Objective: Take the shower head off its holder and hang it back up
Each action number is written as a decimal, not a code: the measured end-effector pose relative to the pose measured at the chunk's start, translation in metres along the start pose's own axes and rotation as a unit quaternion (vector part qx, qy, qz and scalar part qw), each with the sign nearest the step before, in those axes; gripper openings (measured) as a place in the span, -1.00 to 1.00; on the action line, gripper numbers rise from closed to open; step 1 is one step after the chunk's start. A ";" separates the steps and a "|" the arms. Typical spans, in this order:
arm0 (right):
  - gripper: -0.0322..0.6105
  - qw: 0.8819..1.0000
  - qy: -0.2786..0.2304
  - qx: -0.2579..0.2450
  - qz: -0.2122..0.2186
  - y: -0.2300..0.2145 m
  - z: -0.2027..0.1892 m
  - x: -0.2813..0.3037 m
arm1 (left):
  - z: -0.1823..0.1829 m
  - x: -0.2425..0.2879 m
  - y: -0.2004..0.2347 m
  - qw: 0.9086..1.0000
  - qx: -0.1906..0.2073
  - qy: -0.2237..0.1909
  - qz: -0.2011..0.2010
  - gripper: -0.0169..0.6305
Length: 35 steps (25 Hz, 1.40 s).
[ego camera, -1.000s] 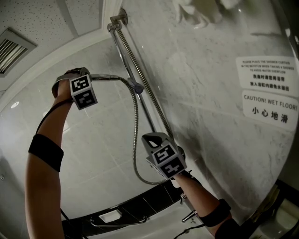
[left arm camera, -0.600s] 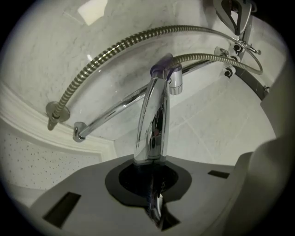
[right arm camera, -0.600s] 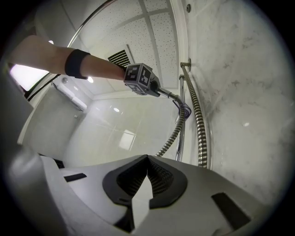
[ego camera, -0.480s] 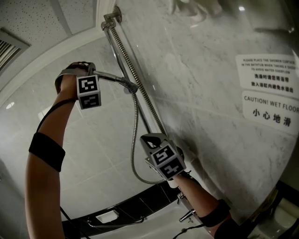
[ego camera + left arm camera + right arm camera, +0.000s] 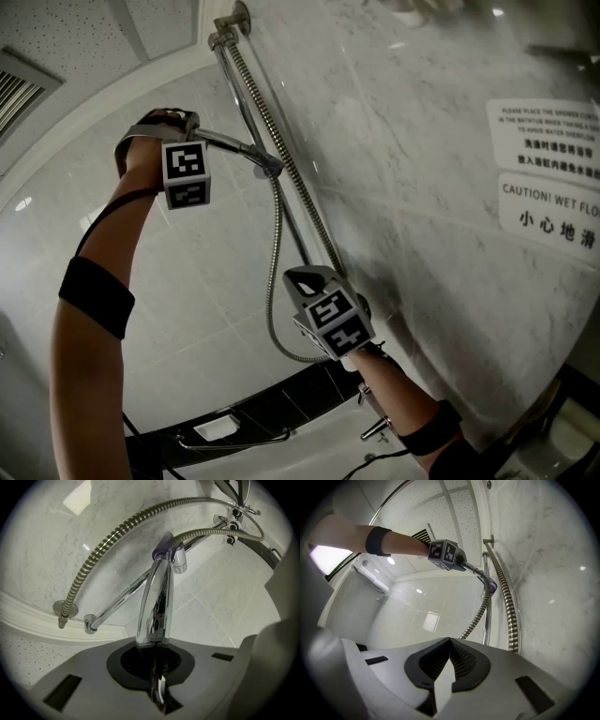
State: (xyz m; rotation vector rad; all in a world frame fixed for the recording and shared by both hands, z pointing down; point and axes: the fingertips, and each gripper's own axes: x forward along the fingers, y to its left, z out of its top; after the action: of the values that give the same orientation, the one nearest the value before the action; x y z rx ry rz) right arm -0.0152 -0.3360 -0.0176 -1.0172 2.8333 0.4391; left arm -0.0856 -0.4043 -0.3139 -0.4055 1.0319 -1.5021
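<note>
This is a bathroom with a pale marble wall point(image 5: 422, 262) on the right and shiny tiles on the far side. A silver rail point(image 5: 246, 112) runs up the wall.

The shower head point(image 5: 234, 146) is up high on the left, next to the rail. The left gripper point(image 5: 155, 667) pinches its handle tight, and the handle sticks out from between the jaws. The bendy hose point(image 5: 274, 272) hangs from the far end in a long loop. The far end is close to the rail, but I cannot tell if it touches the holder.

The right gripper point(image 5: 449, 651) is lower down, near the rail. Its jaws are pressed together with nothing in them.

I think the shower head is hard, smooth and slippery, so it could slide or twist in the grip. It looks light, but the hose probably tugs on it. The thin middle of the handle seems the best place to hold.
</note>
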 end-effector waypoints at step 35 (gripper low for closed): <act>-0.83 0.998 0.056 0.010 -0.013 0.027 -0.062 -0.026 | 0.026 -0.106 -0.045 0.987 -0.099 -0.119 0.031 -0.24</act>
State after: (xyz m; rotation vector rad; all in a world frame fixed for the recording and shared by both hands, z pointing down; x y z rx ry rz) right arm -0.0120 -0.3193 0.0532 -1.1069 2.9119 0.3629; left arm -0.0691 -0.3206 -0.2319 -0.6710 0.9963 -1.2642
